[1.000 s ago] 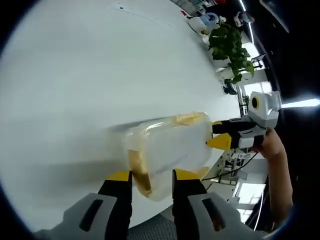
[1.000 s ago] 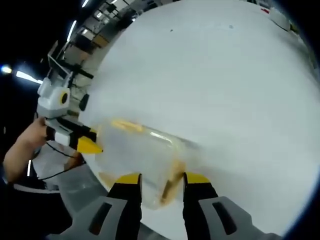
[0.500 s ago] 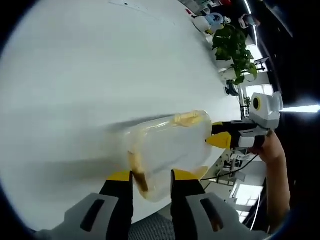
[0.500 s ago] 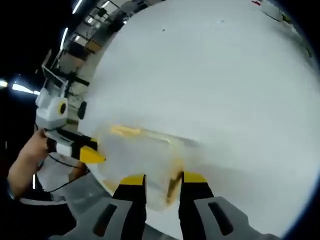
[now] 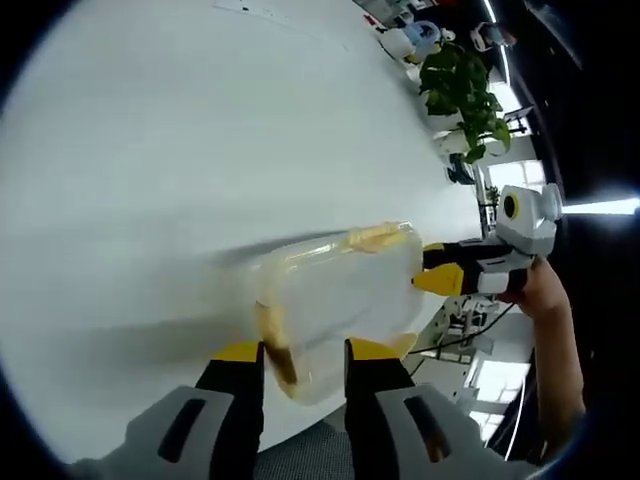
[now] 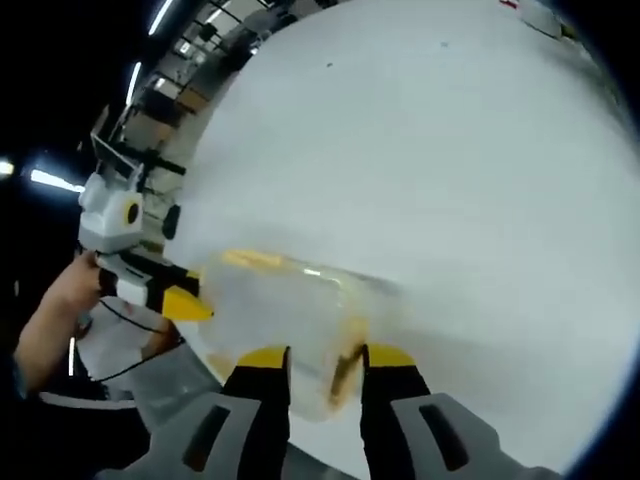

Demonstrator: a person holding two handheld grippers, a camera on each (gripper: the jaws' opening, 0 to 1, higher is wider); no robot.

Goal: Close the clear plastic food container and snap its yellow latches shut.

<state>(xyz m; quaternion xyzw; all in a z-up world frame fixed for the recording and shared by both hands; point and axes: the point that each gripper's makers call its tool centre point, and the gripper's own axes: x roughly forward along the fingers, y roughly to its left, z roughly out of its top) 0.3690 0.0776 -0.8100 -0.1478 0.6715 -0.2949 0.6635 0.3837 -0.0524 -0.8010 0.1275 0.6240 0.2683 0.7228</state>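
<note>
The left gripper (image 5: 303, 352) has two grey jaws with dark slots in their bases, black inner faces and yellow tips. The right gripper (image 6: 325, 358) has the same build: grey bodies, black inner sides, yellow tips. Seen from the side, each gripper is black with a pointed yellow tip and a white block behind it. A thin black cable (image 6: 125, 372) hangs below the hand (image 6: 62, 290).

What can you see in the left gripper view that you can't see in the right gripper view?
The left gripper view has a green potted plant at the table's far edge. The right gripper view has ceiling light strips in a dark room instead. Both have the clear container on the white table, with a hand-held gripper at each end: the left hand-held gripper and the right hand-held gripper.
</note>
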